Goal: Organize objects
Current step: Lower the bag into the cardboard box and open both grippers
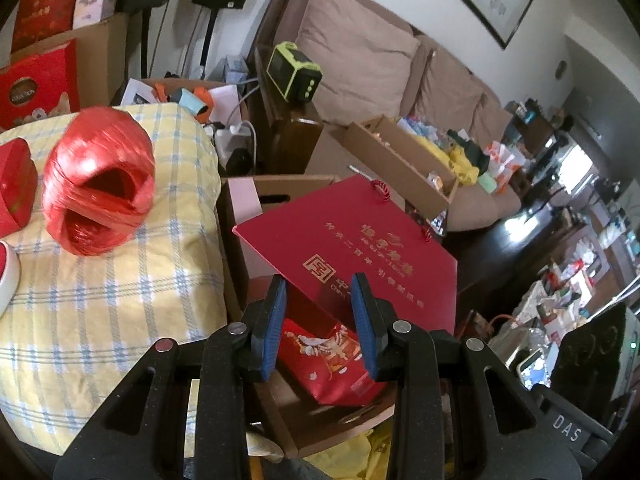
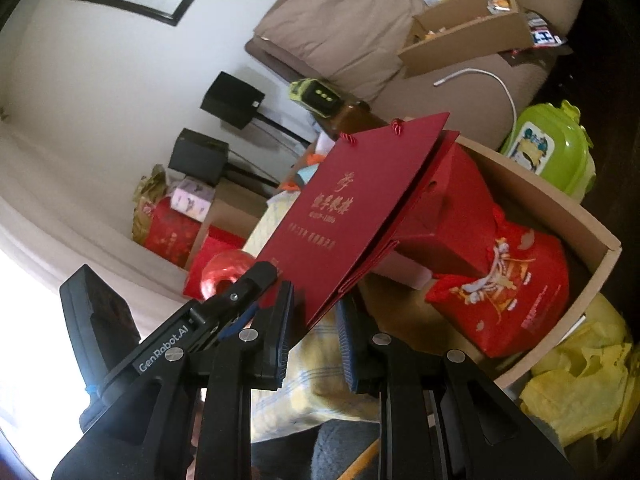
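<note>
Claws meet at the flat red gift bag [image 2: 352, 216], tilted above the open cardboard box [image 2: 592, 220]: the right claw [image 2: 310, 336] seems clamped on its lower edge. The left claw [image 1: 320, 330] pads stand apart; whether they touch the bag is unclear. Box room is tight beside the red pouch [image 2: 504, 292].

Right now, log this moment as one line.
right hand-held gripper: shut on red paper bag | left hand-held gripper: cannot tell | bag above cardboard box
</note>
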Demonstrator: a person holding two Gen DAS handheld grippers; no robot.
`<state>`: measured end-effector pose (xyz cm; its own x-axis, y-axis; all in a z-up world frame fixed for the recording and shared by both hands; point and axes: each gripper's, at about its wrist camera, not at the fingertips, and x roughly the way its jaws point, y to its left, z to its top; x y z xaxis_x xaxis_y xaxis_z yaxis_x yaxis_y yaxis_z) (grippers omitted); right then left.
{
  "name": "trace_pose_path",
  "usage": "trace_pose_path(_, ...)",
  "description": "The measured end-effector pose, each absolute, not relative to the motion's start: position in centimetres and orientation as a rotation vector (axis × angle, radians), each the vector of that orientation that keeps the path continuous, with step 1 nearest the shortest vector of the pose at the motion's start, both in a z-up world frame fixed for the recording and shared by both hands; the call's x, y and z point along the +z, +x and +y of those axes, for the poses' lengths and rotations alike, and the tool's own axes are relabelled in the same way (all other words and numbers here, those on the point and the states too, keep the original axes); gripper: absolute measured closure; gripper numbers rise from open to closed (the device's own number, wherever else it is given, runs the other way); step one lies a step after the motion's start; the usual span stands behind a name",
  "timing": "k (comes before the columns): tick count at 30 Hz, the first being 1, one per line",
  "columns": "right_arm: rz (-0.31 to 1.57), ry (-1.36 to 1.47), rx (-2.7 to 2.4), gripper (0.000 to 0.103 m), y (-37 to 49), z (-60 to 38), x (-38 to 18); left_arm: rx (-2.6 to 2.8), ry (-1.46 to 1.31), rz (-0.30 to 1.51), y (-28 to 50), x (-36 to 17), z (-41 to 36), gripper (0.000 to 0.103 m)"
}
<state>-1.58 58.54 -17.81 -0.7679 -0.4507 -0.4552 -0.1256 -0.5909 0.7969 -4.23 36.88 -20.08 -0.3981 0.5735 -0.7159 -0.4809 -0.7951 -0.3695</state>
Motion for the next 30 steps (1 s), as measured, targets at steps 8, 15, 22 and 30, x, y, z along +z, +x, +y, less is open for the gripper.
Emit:
trace_pose_path(8, -1.351, 1.018, -2.445, 0.087, -2.0, 59.6, -20.5, 2.141, -1.224, 0.005, -2.9, -22.6, 39.9, 0.089)
trace_pose_path(15, -1.47, 1.19, -2.428, 0.089, -2.0, 61.1, -26.4, 2.131, -1.311, 0.061, -3.1, -26.2, 41.0, 0.089)
trace_pose_path(22, -1.59, 1.212, -2.412, 0.088, -1.2, 62.8, -29.1, 2.125, -1.366, 0.077, -3.1, -28.1, 40.6, 0.089)
trace_pose_path(30, -1.565, 1.26, -2.5, 0.081, -0.4, 64.4, -29.2, 2.127, -1.357, 0.117, -2.9, -28.1, 40.7, 0.089)
